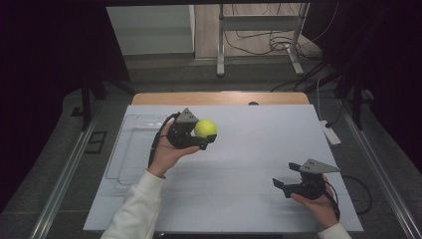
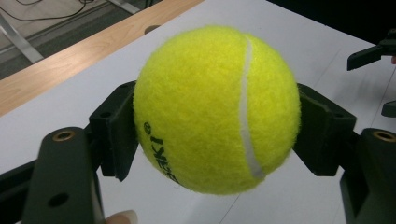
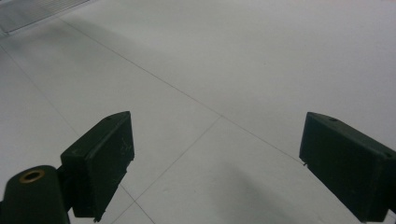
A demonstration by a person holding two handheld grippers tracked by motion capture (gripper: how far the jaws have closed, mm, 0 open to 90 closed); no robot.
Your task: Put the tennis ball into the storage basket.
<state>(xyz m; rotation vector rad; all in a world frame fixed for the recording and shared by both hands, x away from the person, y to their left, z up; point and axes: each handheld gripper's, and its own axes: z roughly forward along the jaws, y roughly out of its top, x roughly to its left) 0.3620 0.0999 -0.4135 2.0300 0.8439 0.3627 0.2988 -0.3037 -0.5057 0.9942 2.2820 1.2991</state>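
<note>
A yellow tennis ball (image 1: 205, 128) is held above the white table (image 1: 249, 149) left of its middle, with my left gripper (image 1: 204, 134) shut on it. In the left gripper view the ball (image 2: 215, 109) sits squeezed between both black pads (image 2: 116, 130), with black lettering on its lower left side. My right gripper (image 1: 284, 177) is low over the table's front right part, open, its jaws pointing left. In the right gripper view its gripper (image 3: 215, 163) has wide-apart pads (image 3: 100, 161) with only bare table surface between them.
A clear plastic tray (image 1: 130, 149) lies on the table's left side, beside my left hand. A wooden strip (image 1: 219, 98) runs along the table's far edge. A white power strip (image 1: 330, 132) lies off the right edge, and a metal stand (image 1: 259, 35) is on the floor beyond.
</note>
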